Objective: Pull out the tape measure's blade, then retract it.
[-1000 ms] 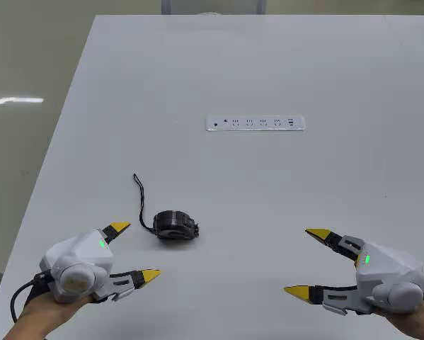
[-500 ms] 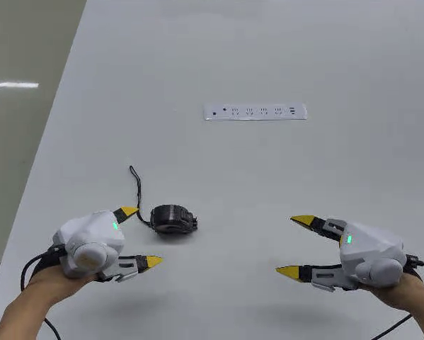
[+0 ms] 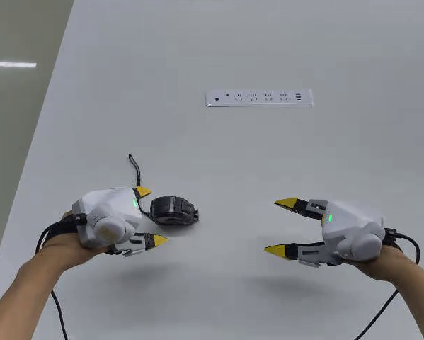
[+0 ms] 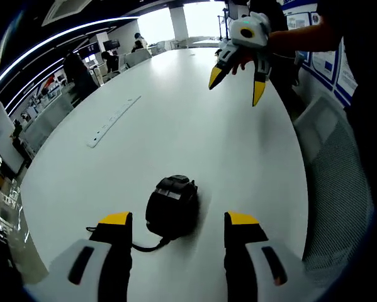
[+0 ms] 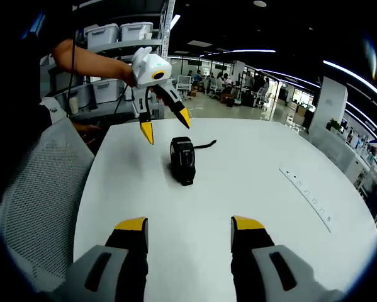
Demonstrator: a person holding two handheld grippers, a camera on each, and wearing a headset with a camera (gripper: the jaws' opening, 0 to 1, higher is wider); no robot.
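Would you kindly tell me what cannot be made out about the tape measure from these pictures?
- Blade's hook: too small to tell on the tape measure in the head view.
- Strap: its end is hidden behind a finger of the left gripper in the left gripper view.
- Case lettering: blurred in the right gripper view.

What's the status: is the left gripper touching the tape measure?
Apart. The left gripper view shows bare table between the tape measure and each jaw of the left gripper.

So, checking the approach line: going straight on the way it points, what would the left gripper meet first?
The left gripper would likely meet the tape measure, lying on the table just ahead of its open jaws.
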